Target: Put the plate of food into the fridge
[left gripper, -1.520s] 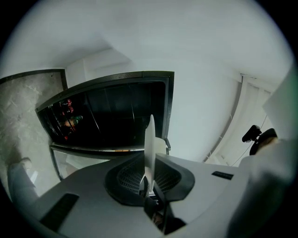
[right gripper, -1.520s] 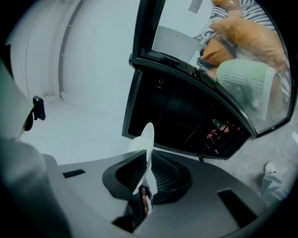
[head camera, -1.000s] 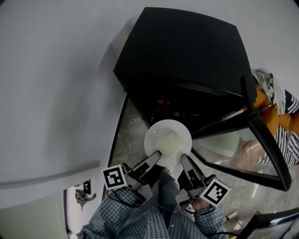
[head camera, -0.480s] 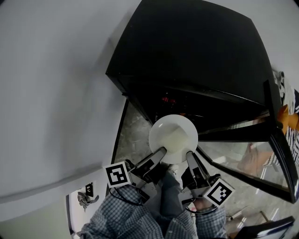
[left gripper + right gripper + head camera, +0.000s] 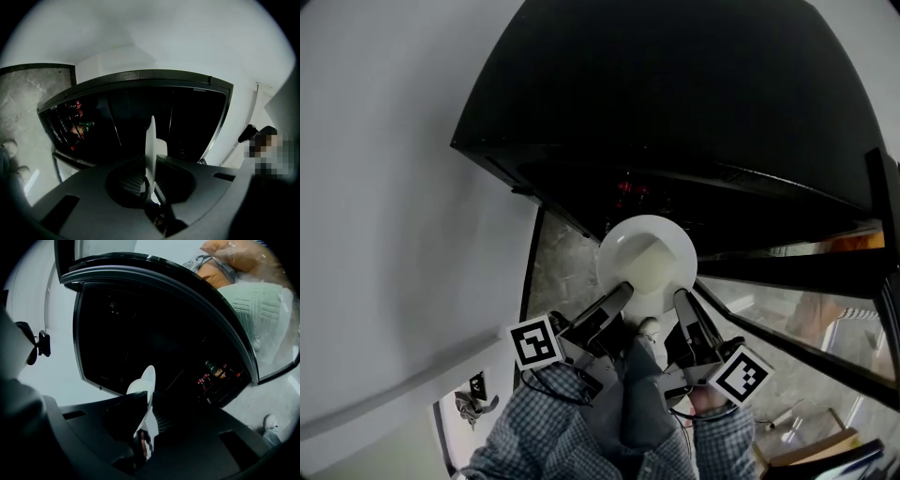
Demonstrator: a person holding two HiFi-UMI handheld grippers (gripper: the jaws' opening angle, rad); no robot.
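You hold the plate (image 5: 647, 258) out in front of you with both grippers, level, just before the dark open front of the fridge (image 5: 675, 103). Your left gripper (image 5: 614, 298) has its jaws closed on the plate's near left rim; in the left gripper view the rim runs edge-on straight up between the jaws, pinched from both sides. Your right gripper (image 5: 682, 305) clamps the near right rim in the same way, and in the right gripper view the rim rises tilted between its closed jaws. What lies on the plate is too pale to make out. The fridge stands against a white wall (image 5: 403, 187), and its glass door (image 5: 806, 281) swings open to your right. Deep inside, on the far left shelves, small red and green bottles (image 5: 77, 122) show dimly. Below the plate lies a grey stone floor (image 5: 558, 272), and your checked sleeves (image 5: 534, 431) fill the bottom of the head view.
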